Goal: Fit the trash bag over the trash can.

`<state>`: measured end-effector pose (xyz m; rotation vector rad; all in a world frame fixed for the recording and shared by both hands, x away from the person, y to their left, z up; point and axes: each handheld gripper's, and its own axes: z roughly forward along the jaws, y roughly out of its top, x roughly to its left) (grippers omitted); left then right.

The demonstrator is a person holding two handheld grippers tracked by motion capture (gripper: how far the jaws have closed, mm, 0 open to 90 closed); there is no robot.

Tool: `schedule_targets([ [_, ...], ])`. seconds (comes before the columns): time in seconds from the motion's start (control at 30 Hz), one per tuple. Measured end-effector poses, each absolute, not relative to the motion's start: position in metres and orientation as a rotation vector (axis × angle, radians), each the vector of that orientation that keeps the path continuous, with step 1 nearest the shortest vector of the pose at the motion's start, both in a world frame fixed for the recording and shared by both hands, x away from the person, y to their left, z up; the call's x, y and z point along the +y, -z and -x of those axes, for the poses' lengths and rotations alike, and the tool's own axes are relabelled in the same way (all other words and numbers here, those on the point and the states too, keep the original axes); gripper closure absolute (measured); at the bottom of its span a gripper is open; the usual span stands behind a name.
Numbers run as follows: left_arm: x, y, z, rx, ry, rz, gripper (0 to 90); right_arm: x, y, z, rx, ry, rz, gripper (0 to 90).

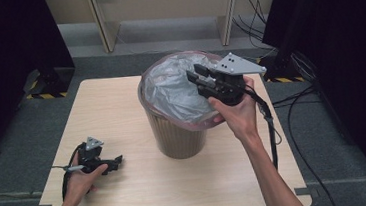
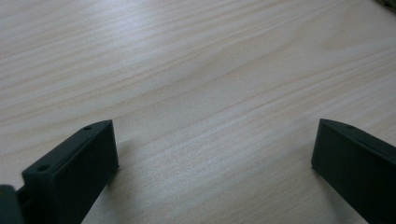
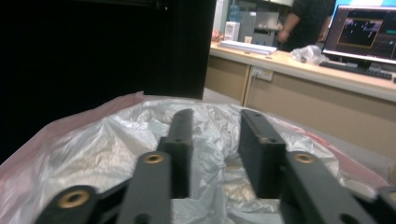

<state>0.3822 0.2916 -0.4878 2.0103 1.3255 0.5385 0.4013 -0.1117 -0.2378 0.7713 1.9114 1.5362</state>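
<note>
The right gripper [image 1: 198, 83] hangs over the mouth of the lined wastebasket [image 1: 179, 133] at mid-table, jaws partly apart with nothing between them, likely to work the grey liner bag [image 1: 172, 91], while the left gripper [image 1: 117, 162] rests wide-jawed on the table [image 1: 128, 188], out of the way.

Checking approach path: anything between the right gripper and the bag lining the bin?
Nothing visible. The right gripper hangs over the bin's open mouth, its jaws apart with only air between them, pointing straight at the crumpled grey bag below.

Even light, soft focus (dark curtains)
</note>
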Motion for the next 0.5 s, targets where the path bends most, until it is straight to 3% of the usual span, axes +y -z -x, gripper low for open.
schedule_targets([
  [0.1, 0.291, 0.488, -0.382, 1.325, -0.54, -2.01, 0.0, -0.115, 0.236, -0.403, 1.907, -1.562, -0.811, 51.0],
  [0.3, 0.292, 0.487, -0.381, 1.318, -0.541, -2.008, 1.0, -0.134, 0.228, -0.403, 1.857, -1.581, -0.847, 44.4],
  [0.47, 0.294, 0.484, -0.38, 1.303, -0.548, -1.98, 16.8, -0.151, 0.227, -0.408, 1.809, -1.563, -0.91, 40.3],
  [0.5, 0.294, 0.483, -0.38, 1.301, -0.543, -1.974, 13.2, -0.156, 0.227, -0.409, 1.797, -1.554, -0.925, 39.8],
])
